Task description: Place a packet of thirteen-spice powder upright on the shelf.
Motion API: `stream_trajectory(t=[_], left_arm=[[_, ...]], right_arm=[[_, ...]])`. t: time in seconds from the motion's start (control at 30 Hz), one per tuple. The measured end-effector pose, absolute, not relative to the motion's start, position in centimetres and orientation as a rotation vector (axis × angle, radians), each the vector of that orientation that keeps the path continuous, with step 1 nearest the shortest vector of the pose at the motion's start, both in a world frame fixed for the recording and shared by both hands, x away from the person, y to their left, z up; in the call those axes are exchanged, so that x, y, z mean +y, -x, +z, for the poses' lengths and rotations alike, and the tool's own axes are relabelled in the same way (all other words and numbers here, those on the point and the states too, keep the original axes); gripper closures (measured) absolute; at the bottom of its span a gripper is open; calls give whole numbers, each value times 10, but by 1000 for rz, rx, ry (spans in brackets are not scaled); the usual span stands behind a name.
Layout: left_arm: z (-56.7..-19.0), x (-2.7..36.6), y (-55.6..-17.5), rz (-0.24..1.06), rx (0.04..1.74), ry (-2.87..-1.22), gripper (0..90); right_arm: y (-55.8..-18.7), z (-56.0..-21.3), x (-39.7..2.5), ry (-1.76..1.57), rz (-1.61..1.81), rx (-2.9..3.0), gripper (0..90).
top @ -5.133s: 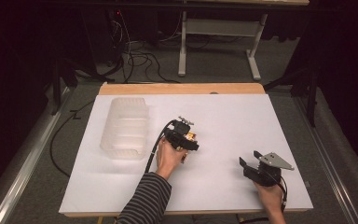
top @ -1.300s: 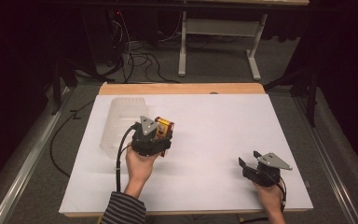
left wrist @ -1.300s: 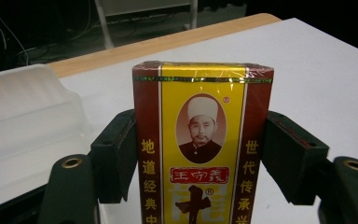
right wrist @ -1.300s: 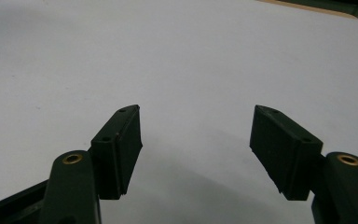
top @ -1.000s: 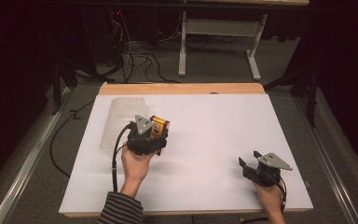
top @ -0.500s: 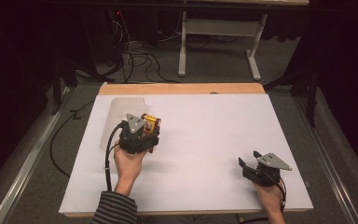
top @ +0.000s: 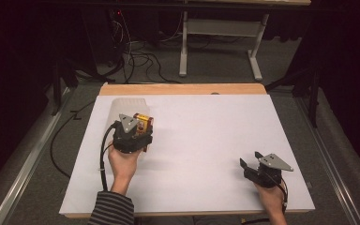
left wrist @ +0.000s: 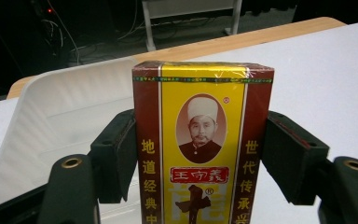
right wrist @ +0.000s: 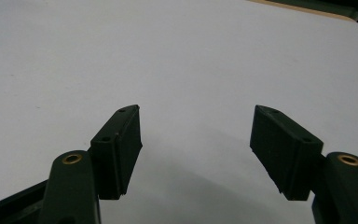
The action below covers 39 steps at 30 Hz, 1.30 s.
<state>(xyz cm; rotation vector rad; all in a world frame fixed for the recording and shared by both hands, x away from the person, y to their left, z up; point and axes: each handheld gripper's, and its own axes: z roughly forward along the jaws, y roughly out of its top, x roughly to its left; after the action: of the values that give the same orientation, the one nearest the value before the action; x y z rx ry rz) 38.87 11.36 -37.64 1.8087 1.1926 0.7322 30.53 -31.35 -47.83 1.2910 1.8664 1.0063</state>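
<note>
Yellow-and-maroon box [top: 143, 123] sits clamped in the left gripper [top: 132, 136], held at the near right edge of a clear plastic tray [top: 122, 104] on the white surface [top: 206, 140], seen from the high view. A hand [top: 123, 161] in a striped sleeve [top: 112, 208] grips the tool from below, its cable [top: 104, 159] looping down beside the wrist. Well to the right of the tray, near the front edge of the surface, the right gripper [top: 251, 168] rests low in the person's other hand [top: 271, 199], its jaws spread and empty

From the left gripper view, the box [left wrist: 202, 140] stands upright between the two black jaws, both pads pressed against its maroon sides. Its front carries a portrait in an oval, red and gold Chinese characters and a shiny film wrap. The tray [left wrist: 70, 121] lies directly behind and to the left of the box, with the wooden edge of the surface [left wrist: 261, 35] beyond it

From the right gripper view, the right gripper [right wrist: 196, 140] is open wide, nothing between its pads, pointing across bare white surface [right wrist: 168, 56]
</note>
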Motion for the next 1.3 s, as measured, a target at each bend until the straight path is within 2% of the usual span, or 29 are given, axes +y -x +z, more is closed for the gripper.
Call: stream_trajectory(t=[1.3], left_arm=[[-397, 146, -389, 798, 1308, -1794, 327]], right_arm=[[-306, -479, -312, -1290, 993, 1874, 340]])
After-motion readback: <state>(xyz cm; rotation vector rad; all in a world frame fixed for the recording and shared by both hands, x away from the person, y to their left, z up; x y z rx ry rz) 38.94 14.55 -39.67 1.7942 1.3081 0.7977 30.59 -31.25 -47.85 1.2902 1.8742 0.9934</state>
